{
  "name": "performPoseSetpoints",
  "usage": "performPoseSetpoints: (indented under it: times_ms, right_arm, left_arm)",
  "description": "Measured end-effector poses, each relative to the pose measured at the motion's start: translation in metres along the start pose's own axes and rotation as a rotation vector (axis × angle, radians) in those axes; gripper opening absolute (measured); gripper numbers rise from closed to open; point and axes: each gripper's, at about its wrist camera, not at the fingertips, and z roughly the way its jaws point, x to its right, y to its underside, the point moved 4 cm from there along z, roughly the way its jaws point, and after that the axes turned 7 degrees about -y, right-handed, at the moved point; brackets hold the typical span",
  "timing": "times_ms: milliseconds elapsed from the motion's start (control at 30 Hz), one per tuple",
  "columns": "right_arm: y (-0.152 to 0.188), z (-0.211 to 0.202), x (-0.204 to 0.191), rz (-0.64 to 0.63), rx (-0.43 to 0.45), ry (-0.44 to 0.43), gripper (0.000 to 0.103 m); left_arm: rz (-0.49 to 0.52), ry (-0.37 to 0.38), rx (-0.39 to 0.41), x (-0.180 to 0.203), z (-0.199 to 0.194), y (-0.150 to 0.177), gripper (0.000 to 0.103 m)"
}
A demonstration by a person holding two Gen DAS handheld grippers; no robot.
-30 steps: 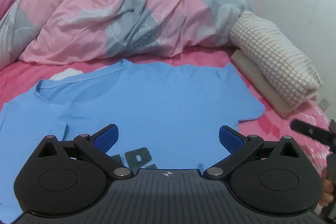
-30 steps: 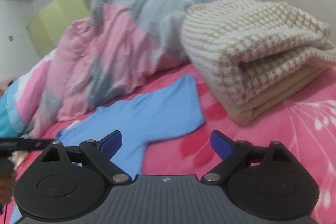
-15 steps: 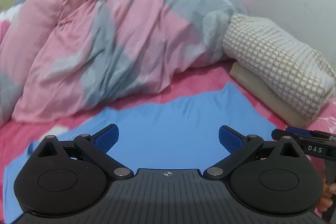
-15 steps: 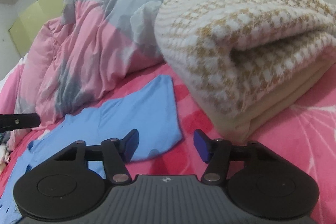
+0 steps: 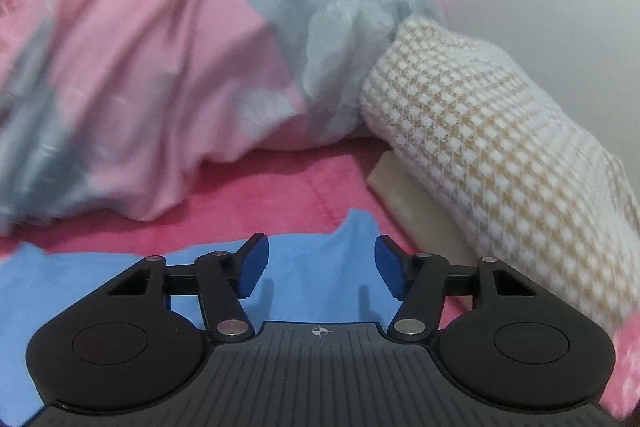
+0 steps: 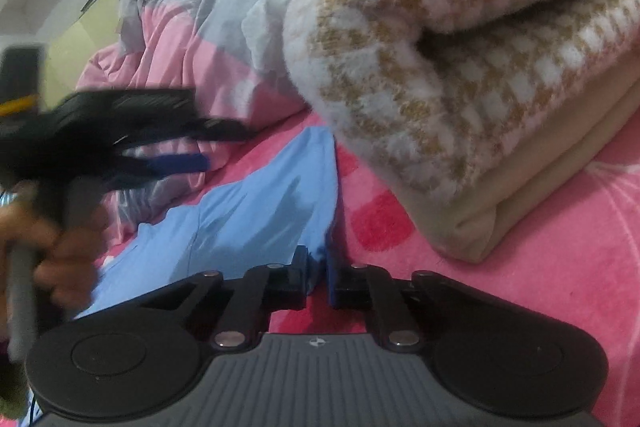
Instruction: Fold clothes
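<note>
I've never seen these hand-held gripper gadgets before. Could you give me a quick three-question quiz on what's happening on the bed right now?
1. True or false: the right gripper has a corner of the blue T-shirt between its jaws.
2. What rests on the plain beige folded item?
A. pink and grey duvet
B. checked knit piece
C. blue T-shirt
3. Fill in: the left gripper, jaws closing, hovers over the T-shirt's ____ edge.

Key: 1 true; 2 B, the checked knit piece; 3 far, the edge toward the duvet.
</note>
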Motion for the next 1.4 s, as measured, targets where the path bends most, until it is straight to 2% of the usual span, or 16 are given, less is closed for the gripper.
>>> performPoseSetpoints:
  times_ms: [167,433,633,667,733,900,1033,1200,1300,1400]
  right_arm:
    - [0.001,0.000,0.003,0.016,-0.004,-0.013,0.009]
    - [0.002,-0.001,0.000,0.008,-0.010,-0.013,0.012]
    - [0.000,0.001,-0.003,0.007,-0.011,-0.018,0.013]
    - [0.000,0.002,-0.004,0.004,-0.010,-0.018,0.013]
    - [0.000,0.001,-0.004,0.002,-0.008,-0.019,0.013]
    - [0.003,-0.003,-0.003,0.008,0.001,-0.031,0.011]
    - [0.003,-0.007,-0.002,0.017,0.015,-0.053,0.005]
    - [-0.001,-0.021,-0.002,0.028,0.078,-0.121,0.004]
    - [-0.005,-0.030,-0.017,-0.015,0.104,-0.156,0.004]
    - [-0.011,-0.036,-0.039,-0.067,0.088,-0.170,0.004]
  left_arm:
    - [-0.043,0.046,-0.063,0.015,0.030,-0.006,0.056]
    - [-0.039,-0.006,-0.110,0.023,0.056,0.002,0.056]
    - [0.005,-0.056,-0.092,0.028,0.060,0.009,0.055]
    - [0.015,-0.068,-0.085,0.029,0.059,0.010,0.053]
    - [0.033,-0.097,-0.071,0.032,0.060,0.011,0.042]
    - [0.045,-0.086,-0.040,0.033,0.053,0.012,0.009]
    - [0.046,-0.058,-0.002,0.030,0.041,0.002,0.004]
    - [0.035,-0.023,0.052,0.016,0.008,-0.013,0.004]
    - [-0.003,-0.018,0.061,-0.001,-0.017,-0.021,0.004]
    - [-0.059,-0.002,0.065,-0.021,-0.038,-0.028,0.004]
